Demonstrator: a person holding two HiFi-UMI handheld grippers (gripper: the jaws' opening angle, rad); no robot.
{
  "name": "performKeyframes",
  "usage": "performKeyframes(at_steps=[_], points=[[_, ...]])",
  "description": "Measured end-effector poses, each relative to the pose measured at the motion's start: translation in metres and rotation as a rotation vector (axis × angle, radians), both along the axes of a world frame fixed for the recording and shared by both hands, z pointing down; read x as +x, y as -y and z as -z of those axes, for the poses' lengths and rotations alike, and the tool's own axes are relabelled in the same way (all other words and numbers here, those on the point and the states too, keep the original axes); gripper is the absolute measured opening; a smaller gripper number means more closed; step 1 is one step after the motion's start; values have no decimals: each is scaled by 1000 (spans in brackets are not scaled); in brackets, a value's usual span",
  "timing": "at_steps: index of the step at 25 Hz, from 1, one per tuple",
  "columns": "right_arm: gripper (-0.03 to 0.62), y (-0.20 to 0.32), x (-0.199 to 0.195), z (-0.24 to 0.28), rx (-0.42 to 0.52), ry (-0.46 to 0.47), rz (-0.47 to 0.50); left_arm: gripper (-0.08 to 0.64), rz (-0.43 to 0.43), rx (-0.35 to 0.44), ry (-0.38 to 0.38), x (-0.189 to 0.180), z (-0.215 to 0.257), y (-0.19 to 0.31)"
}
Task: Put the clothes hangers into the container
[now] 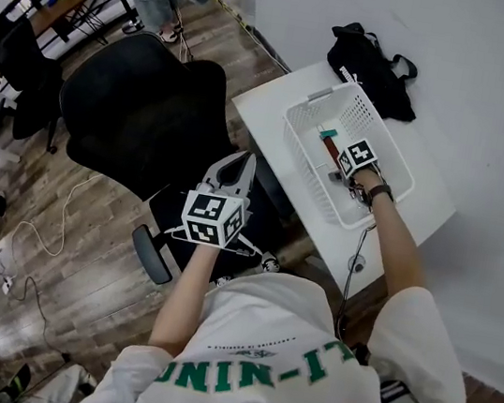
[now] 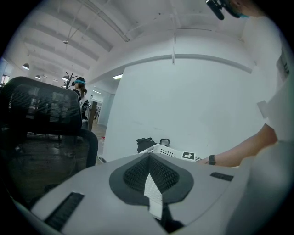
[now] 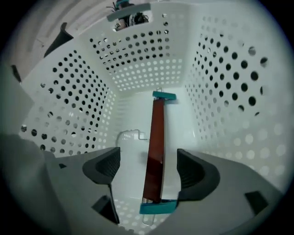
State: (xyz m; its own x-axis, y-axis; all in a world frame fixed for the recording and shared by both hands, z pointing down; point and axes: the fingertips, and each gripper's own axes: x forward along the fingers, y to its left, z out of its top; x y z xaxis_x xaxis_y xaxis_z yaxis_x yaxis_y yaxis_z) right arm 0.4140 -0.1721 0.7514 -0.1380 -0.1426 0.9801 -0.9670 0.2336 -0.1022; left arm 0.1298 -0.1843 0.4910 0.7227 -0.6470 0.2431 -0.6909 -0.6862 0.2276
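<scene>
Now the slim reddish-brown hanger [image 3: 155, 137], teal-capped, lies in the perforated white plastic basket [image 3: 138, 59], running six to twelve o'clock between the parted jaws of the right gripper [image 3: 148, 165]; the left gripper [image 2: 149, 172] is closed, empty.

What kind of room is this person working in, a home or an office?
Probably an office or lab workspace: a black mesh office chair beside a white desk, cables trailing over the wood floor.

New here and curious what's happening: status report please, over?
Right gripper open inside basket, hanger lying loose between its jaws. Left gripper shut, empty, near the chair. Nothing in the way.
</scene>
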Motion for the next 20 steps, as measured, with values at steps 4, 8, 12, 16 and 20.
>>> performKeyframes(at_steps=[4,8,12,16,20], points=[[407,12,-12,42,148,-43,62,11,-15,6,-9,4,0,-4],[407,15,-19,91,268,-106,107,11,-25,18,-21,5,6,-10],[407,14,-35,143,377,-141,165,11,-20,27,-21,-1,11,-12],[407,18,-65,192,517,-147,197,11,-6,48,7,-21,5,-10],[408,19,-114,230,612,-105,274,11,63,80,33,-54,-1,-8]])
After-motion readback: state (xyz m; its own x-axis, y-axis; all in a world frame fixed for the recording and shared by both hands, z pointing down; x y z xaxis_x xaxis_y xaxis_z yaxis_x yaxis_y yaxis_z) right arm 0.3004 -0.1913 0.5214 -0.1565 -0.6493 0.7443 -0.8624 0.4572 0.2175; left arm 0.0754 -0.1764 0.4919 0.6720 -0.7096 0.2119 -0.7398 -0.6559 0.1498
